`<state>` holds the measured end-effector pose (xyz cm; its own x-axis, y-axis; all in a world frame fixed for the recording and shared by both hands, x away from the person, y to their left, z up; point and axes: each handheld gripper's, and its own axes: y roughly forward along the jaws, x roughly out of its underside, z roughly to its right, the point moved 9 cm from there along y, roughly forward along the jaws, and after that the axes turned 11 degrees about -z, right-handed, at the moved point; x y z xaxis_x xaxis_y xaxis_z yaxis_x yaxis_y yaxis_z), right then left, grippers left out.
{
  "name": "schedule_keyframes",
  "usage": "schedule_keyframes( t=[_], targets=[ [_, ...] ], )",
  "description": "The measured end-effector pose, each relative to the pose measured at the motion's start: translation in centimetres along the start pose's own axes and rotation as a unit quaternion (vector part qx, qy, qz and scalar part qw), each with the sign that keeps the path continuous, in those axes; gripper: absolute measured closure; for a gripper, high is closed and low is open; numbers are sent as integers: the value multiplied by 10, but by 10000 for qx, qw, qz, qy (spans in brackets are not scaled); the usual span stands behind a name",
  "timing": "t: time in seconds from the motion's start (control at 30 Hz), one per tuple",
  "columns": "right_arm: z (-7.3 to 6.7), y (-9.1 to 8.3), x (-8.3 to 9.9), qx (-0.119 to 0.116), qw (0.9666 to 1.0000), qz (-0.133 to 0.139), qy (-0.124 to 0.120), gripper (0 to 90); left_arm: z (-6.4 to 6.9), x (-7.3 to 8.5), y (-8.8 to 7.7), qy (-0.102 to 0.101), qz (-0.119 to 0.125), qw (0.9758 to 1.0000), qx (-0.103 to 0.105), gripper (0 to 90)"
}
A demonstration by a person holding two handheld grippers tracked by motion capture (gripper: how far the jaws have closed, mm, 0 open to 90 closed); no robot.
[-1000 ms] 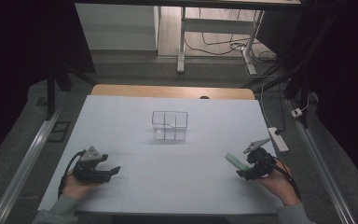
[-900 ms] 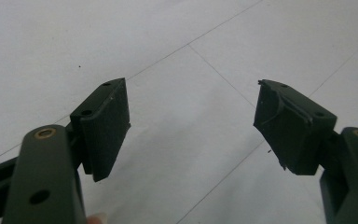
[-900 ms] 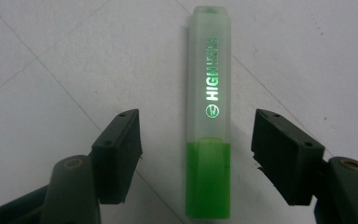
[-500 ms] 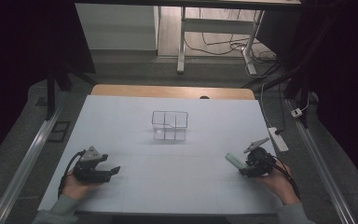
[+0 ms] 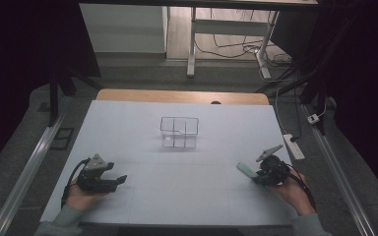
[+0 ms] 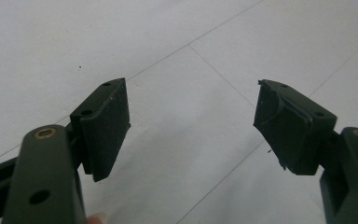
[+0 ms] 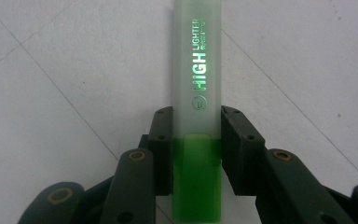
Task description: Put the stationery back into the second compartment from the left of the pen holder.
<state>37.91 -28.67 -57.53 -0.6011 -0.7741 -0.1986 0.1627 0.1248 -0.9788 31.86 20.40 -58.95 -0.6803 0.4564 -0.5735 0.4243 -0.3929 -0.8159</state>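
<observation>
The white-covered desk [image 5: 177, 187] is carrying a clear, wire-edged compartment box [image 5: 179, 132] well ahead of both grippers, while the left gripper [image 6: 191, 126] is resting with its jaws spread and nothing between them. The right gripper [image 7: 196, 149], its jaws having just been closing, is pinching the slim green plastic highlighter pen with a frosted cap [image 7: 196, 93] where cap meets barrel, the cap pointing straight ahead. It is looking light, stiff and smooth-sided, so a mid-body hold is suiting it, though it could be slipping lengthwise.

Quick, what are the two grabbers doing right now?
Left gripper: open, nothing between its jaws.
Right gripper: jaws just closed, pads pressing on the green highlighter.
</observation>
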Motion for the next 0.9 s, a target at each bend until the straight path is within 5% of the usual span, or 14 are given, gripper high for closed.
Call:
schedule_keyframes(
  t=[0.9],
  targets=[
    [-3, -29, -15, -296, 9934, 1072, 285, 668, 0, 0, 0, -10, 20, 10000, -23, 264]
  ],
)
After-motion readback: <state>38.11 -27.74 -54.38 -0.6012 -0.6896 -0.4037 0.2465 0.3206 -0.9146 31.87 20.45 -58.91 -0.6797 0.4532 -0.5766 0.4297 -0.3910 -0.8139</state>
